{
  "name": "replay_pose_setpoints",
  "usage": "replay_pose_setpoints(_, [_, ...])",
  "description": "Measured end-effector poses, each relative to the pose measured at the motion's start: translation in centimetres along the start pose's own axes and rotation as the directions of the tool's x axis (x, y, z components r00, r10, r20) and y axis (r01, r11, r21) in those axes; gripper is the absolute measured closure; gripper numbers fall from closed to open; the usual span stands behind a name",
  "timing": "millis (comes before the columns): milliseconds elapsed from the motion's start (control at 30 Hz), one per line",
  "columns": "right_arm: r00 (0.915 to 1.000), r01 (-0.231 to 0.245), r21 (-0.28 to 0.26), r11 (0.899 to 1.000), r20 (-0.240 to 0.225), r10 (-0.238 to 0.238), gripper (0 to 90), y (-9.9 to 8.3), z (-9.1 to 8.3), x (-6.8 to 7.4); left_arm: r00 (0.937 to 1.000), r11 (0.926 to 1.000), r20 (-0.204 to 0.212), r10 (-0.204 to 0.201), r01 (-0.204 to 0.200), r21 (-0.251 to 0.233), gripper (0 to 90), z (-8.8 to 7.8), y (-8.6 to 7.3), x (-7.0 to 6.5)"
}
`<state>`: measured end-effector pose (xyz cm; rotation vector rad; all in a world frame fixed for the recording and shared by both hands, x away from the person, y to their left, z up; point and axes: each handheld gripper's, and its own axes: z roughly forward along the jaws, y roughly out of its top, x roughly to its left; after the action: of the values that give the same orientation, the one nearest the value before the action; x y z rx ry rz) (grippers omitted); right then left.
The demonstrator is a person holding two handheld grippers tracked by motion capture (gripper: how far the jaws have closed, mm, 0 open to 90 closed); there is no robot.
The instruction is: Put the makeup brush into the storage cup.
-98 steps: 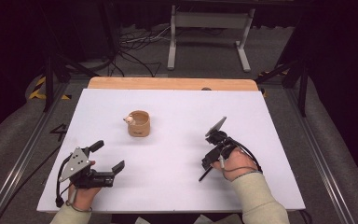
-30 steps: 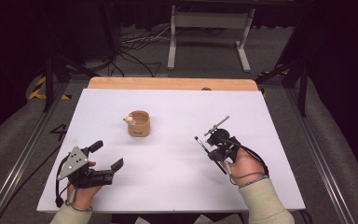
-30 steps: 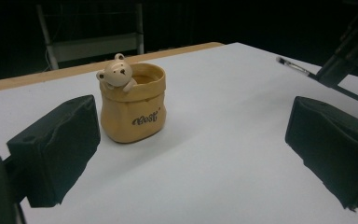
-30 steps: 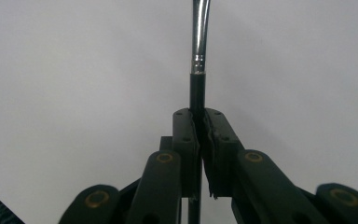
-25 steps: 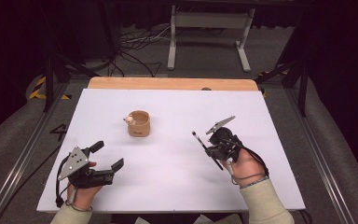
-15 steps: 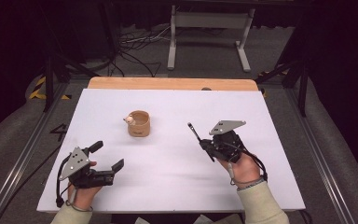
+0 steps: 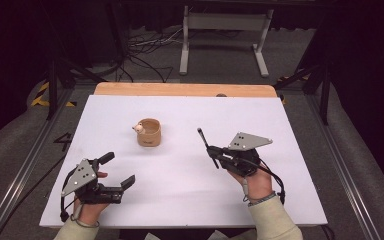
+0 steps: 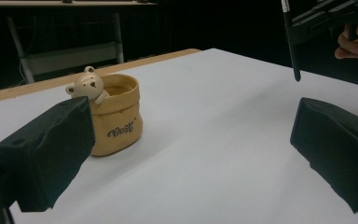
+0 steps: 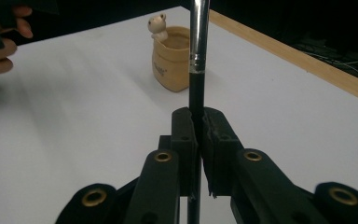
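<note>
A tan cup (image 7: 149, 132) shaped like a sack, with a small bear figure on its rim, stands on the white table (image 7: 180, 200) left of the middle. My right gripper (image 7: 219, 155) is shut on a slim black and silver pen (image 7: 206, 142), right of the cup, with the pen's tip pointing up and to the far left. In the right gripper view the pen (image 9: 198, 46) rises between the closed jaws of the gripper (image 9: 199, 126), with the cup (image 9: 175, 58) behind it. My left gripper (image 7: 117, 170) rests open near the front left; its view shows the cup (image 8: 116, 116) and the pen (image 8: 291, 42).
A wooden strip (image 7: 180, 90) runs along the table's far edge. Beyond it stand a metal frame (image 7: 225, 30) and cables on the dark floor. The person's left hand (image 9: 0, 42) appears at the upper left of the right gripper view.
My right gripper has turned and shifted left toward the table's middle, swinging the pen from pointing upper right to pointing far left. The left gripper has stayed put.
</note>
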<state>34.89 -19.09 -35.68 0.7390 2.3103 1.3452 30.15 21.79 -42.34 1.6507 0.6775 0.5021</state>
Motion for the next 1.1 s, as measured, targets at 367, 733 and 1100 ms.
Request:
replay_pose_setpoints(367, [0.9947, 0.063, -0.185, 0.981, -0.069, -0.077, 83.7, -1.3, 0.7, 0.1, 0.9984, 0.9997, 0.054, -0.018, 0.019, -0.018, 1.2, -0.1, 0.0, 0.3])
replay_pose_setpoints(733, [0.9938, 0.030, -0.203, 0.979, -0.099, -0.051, 83.6, -1.8, 1.6, 0.1, 0.9935, 0.9983, 0.102, -0.050, 0.053, -0.026, 3.1, 0.3, 0.3, 0.9])
replay_pose_setpoints(1100, [0.9926, 0.033, -0.268, 0.963, -0.104, -0.063, 83.5, -1.9, 2.4, 0.8, 0.9894, 0.9967, 0.125, -0.074, 0.078, -0.024, 6.5, 1.0, 1.7, 1.2])
